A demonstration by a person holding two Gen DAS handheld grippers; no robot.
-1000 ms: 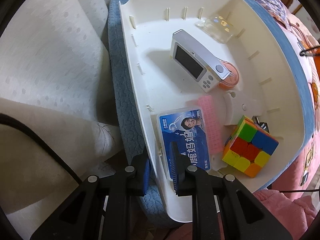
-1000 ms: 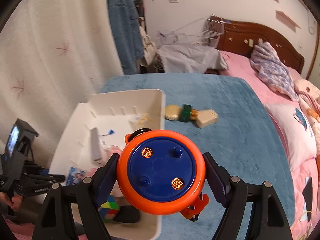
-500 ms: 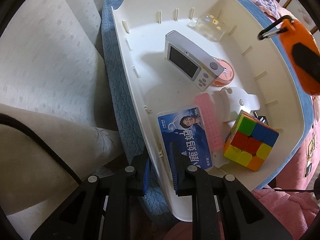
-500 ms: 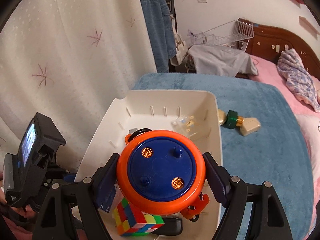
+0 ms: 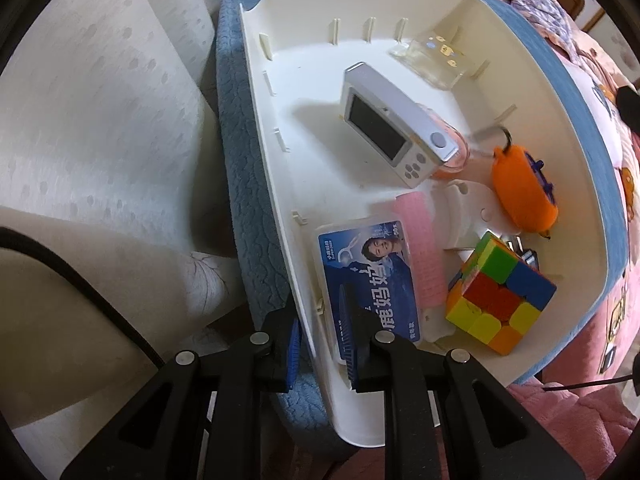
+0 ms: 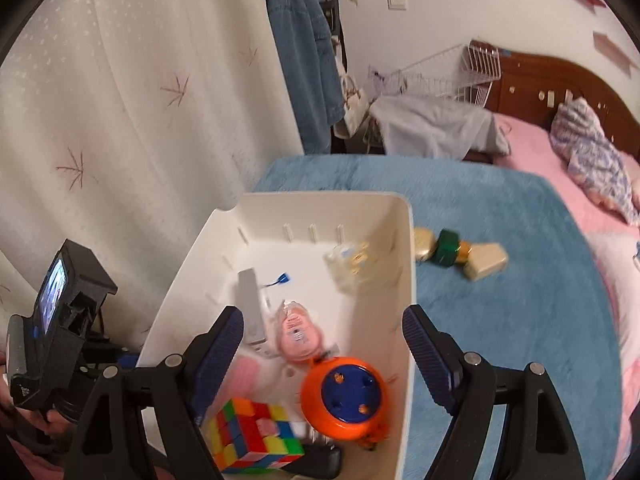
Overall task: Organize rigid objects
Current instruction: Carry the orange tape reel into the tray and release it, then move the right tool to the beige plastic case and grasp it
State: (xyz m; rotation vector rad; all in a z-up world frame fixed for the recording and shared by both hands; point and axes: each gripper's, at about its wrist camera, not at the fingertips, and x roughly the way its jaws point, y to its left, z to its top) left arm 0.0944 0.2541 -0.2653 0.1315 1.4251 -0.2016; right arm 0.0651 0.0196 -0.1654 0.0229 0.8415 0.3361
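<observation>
A white plastic bin (image 5: 448, 12) (image 6: 404, 280) sits on a blue blanket. My left gripper (image 5: 320, 340) is shut on the bin's near wall. My right gripper (image 6: 322, 348) is open and empty above the bin. The orange and blue round toy (image 6: 344, 396) (image 5: 520, 192) lies loose in the bin, blurred, beside the Rubik's cube (image 5: 500, 292) (image 6: 252, 436). The bin also holds a white camera (image 5: 396, 124), a blue card box (image 5: 368, 276), a pink comb (image 5: 420, 248), a clear case (image 5: 436, 56) and a pink round item (image 6: 298, 330).
On the blanket (image 6: 500, 300) right of the bin lie a green block with gold pieces (image 6: 448, 254) and a cream block (image 6: 486, 266). A white curtain (image 6: 120, 120) hangs on the left. A pink bed (image 6: 560, 168) and wire basket (image 6: 448, 72) are behind.
My right gripper has opened and let go of the orange and blue toy, which has dropped into the bin beside the cube. My left gripper still holds the bin wall.
</observation>
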